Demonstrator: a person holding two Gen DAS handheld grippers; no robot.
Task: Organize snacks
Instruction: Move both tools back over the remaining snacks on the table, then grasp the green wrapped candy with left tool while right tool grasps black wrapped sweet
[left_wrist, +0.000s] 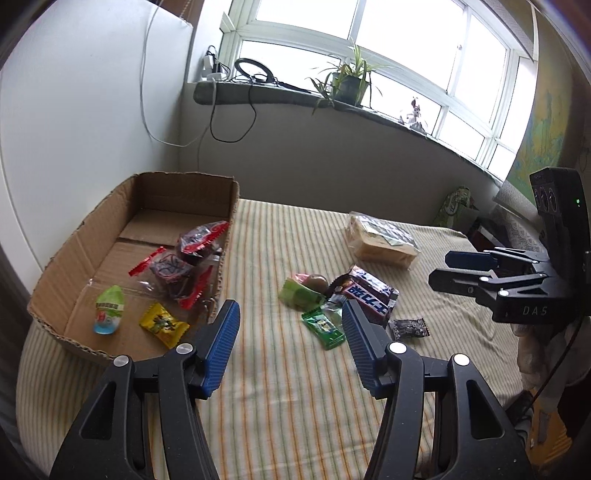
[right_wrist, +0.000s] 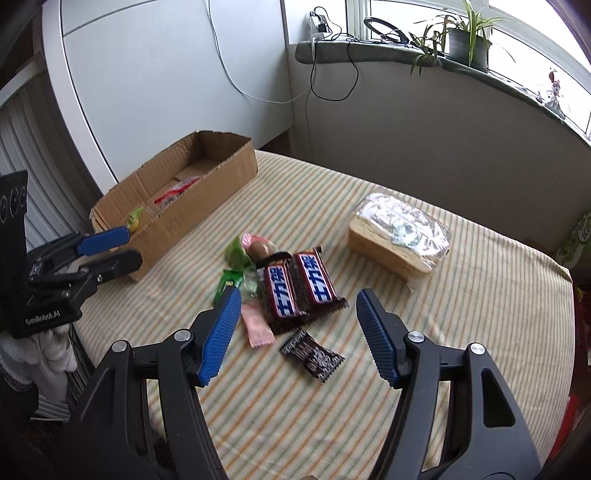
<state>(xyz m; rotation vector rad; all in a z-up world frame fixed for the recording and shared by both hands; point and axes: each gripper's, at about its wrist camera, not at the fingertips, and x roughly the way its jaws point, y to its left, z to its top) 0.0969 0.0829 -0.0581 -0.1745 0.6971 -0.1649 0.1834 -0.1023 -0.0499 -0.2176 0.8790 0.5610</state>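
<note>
hidden: box contents mostly blocked by cardboard box (right_wrist: 173, 206) wall in right view; pink packet (right_wrist: 257, 325) partly behind finger
snacks: chocolate bars (right_wrist: 295, 288), dark candy (right_wrist: 312, 355) loose on striped cloth (right_wrist: 461, 314)
left gripper (left_wrist: 290, 345): jaws apart, empty
right gripper (right_wrist: 295, 332): jaws apart, empty

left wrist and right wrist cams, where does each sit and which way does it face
Left wrist: on the left hand-held gripper, facing the box and snack pile; right hand-held gripper shows at right.
Right wrist: on the right one, facing the chocolate bars; left one at left.
Shared: box, bars, striped cloth, windowsill plant.
</note>
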